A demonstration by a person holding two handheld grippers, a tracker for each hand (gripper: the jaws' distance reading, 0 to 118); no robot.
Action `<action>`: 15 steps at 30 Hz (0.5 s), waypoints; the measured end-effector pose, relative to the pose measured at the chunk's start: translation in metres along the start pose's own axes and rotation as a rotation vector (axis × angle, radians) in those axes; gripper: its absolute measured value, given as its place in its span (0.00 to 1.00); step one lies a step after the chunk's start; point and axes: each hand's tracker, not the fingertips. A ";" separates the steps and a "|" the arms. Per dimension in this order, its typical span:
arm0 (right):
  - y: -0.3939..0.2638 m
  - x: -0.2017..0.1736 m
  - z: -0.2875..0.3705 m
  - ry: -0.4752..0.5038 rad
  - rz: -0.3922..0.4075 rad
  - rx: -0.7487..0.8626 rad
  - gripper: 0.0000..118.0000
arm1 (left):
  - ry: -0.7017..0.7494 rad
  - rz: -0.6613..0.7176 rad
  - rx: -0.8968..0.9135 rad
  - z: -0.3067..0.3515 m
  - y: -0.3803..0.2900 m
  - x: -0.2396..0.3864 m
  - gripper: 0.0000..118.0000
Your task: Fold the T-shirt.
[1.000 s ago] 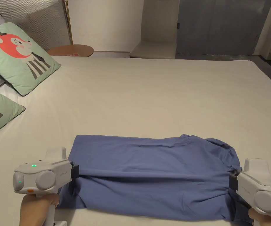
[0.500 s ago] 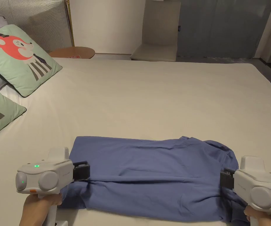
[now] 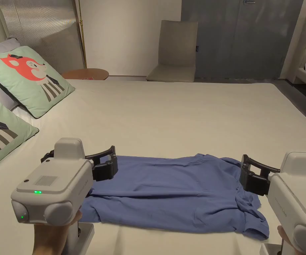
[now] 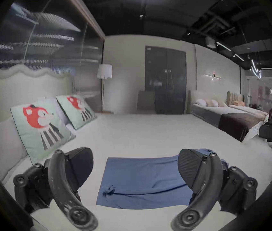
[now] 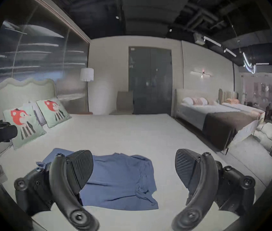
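Plainly, right claw (image 5: 134,169) view alone shows T-shirt (image 5: 120,178) knotted edge.

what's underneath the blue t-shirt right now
The T-shirt lies flat, folded over itself, on the bed's pale sheet, which shows bare all around it. Whatever is between its layers or under it is covered. Both grippers, left and right, are open above it.

L hand-held gripper (image 3: 110,162) jaws wide apart, R hand-held gripper (image 3: 248,174) likewise, both raised, level
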 end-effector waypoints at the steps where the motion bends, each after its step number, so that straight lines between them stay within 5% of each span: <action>1: -0.001 -0.002 0.007 -0.004 0.009 0.010 0.88 | -0.006 -0.015 0.013 0.005 -0.002 0.003 0.83; 2: -0.002 -0.003 0.015 -0.010 0.016 0.026 0.85 | -0.014 -0.034 0.030 0.012 -0.006 0.007 0.76; 4: -0.004 -0.011 0.027 -0.017 0.051 0.063 0.64 | -0.024 -0.059 0.030 0.018 -0.013 0.013 0.42; 5: -0.005 -0.013 0.031 -0.024 0.072 0.071 0.51 | -0.027 -0.066 0.023 0.020 -0.015 0.016 0.21; 6: -0.006 -0.015 0.034 -0.026 0.075 0.073 0.26 | -0.023 -0.064 0.018 0.022 -0.018 0.018 0.00; 7: -0.013 -0.013 0.030 -0.028 0.076 0.079 0.08 | -0.022 -0.062 0.014 0.023 -0.019 0.018 0.00; 8: -0.015 -0.013 0.030 -0.026 0.074 0.087 0.01 | -0.044 -0.055 0.013 0.025 -0.020 0.019 0.00; 15: -0.011 -0.014 0.037 -0.025 0.059 0.096 0.01 | -0.036 -0.035 -0.016 0.018 -0.016 0.010 0.00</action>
